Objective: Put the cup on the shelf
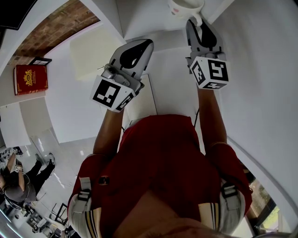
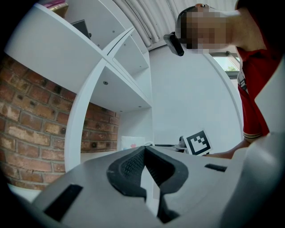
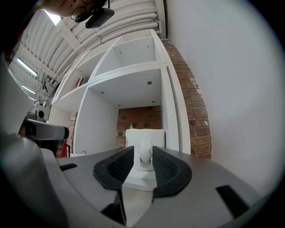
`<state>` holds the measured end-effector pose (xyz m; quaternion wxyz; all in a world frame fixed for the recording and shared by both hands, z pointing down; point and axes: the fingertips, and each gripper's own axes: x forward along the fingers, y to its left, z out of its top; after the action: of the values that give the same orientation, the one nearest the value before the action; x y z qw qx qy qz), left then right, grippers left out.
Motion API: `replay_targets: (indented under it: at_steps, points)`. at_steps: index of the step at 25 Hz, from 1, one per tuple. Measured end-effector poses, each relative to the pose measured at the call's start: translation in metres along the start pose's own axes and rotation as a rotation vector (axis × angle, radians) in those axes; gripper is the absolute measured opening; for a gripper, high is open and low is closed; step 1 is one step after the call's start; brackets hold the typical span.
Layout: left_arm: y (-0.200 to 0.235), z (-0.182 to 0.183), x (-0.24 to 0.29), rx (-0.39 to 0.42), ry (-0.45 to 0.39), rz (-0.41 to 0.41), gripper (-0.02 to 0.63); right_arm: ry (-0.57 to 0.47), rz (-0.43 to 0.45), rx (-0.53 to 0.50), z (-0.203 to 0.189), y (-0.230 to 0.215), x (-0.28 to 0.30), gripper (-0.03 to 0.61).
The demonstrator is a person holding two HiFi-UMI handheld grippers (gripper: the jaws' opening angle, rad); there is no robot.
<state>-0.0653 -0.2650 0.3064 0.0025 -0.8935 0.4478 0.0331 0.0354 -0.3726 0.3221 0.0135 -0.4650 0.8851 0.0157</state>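
A white cup (image 1: pixel 186 7) stands on the white shelf (image 1: pixel 160 39) at the top of the head view. In the right gripper view the cup (image 3: pixel 145 139) sits in a lower compartment of the shelf unit (image 3: pixel 171 120), its handle pointing toward me. My right gripper (image 1: pixel 197 22) (image 3: pixel 140 156) is open, with the handle between the two pads and a slim gap on each side. My left gripper (image 1: pixel 147 44) (image 2: pixel 144 150) hangs to the left of the cup, shut with nothing in it.
A red book (image 1: pixel 30 79) lies on a shelf at the far left, in front of a brick wall (image 1: pixel 56 28). A white wall (image 3: pixel 231 89) closes off the right side of the shelf unit. The person's red shirt (image 1: pixel 158 153) fills the lower middle of the head view.
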Motion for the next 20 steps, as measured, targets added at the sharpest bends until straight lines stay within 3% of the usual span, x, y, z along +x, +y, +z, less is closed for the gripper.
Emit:
replay_targets:
  at_steps: [20]
  points:
    - [-0.026,0.013,-0.019,0.019,-0.029,-0.002,0.006,0.013,0.038,-0.009,0.005,0.025,-0.061,0.13]
